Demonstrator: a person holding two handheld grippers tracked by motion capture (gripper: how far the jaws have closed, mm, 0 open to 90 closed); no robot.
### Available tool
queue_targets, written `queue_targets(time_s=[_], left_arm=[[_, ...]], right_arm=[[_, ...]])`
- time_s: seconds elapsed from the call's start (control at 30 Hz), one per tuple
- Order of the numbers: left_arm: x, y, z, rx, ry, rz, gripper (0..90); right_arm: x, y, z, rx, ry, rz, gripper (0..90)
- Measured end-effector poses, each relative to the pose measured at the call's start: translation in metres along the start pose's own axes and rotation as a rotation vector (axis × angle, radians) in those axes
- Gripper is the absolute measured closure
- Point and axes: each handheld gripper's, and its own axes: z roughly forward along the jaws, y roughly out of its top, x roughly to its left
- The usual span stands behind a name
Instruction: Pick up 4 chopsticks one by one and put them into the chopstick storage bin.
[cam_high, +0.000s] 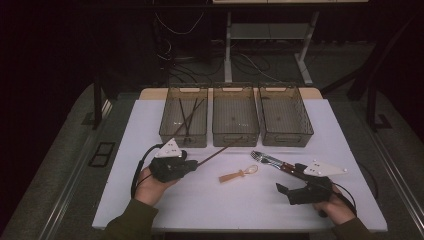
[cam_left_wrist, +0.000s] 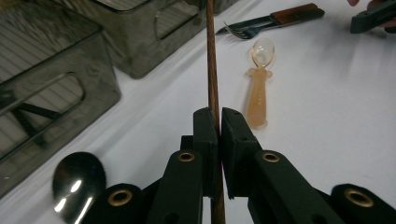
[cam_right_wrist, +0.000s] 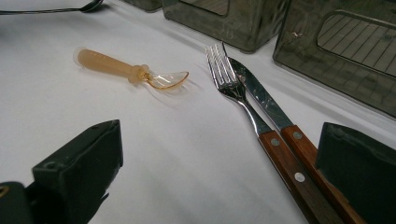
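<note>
A white table (cam_high: 200, 200) is seen from the high view, and three grey slotted bins are set side by side along its far edge: the left bin (cam_high: 183, 116), the middle bin (cam_high: 235, 115) and the right bin (cam_high: 285, 114). Dark sticks, whose number cannot be told, are seen lying crossed in the left bin.

The left gripper (cam_high: 189, 165) is held over the near left part of the table, and its jaws are clamped on one brown chopstick (cam_high: 215, 154). The chopstick is carried above the table, with its long axis running from the jaws up and to the right in the high view, its free tip pointed at the front of the middle bin. In the left gripper view the chopstick (cam_left_wrist: 212, 70) is seen pinched between the two black pads and running straight ahead.

The right gripper (cam_high: 284, 192) is kept low at the near right, its jaws spread apart with nothing between them.

One fork (cam_right_wrist: 233, 88) and one knife (cam_right_wrist: 261, 100), both wooden-handled, are laid side by side, touching, tips toward the bins. One small amber spoon (cam_high: 239, 174) is laid near the table's middle. The bowl of one metal spoon (cam_left_wrist: 77, 179) is seen beside the left gripper.
</note>
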Motion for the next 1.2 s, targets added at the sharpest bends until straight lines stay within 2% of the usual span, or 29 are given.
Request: queue_targets(time_s=[0.73,1.0,1.1,1.2], left_arm=[[0.03,0.0,-0.013,-0.03,0.102,-0.059,84.6],[0.042,0.005,-0.01,-0.022,0.137,-0.062,84.6],[0.046,0.01,-0.008,-0.01,0.153,-0.049,84.6],[0.051,0.017,-0.007,-0.02,0.163,-0.055,84.6]], right_arm=[[0.001,0.0,0.001,0.001,0.0,0.0,1.1],[0.0,0.0,0.001,0.001,-0.001,0.004,1.1],[0.0,0.0,0.001,0.001,0.0,0.009,1.1],[-0.001,0.0,0.001,0.0,0.001,0.013,1.1]])
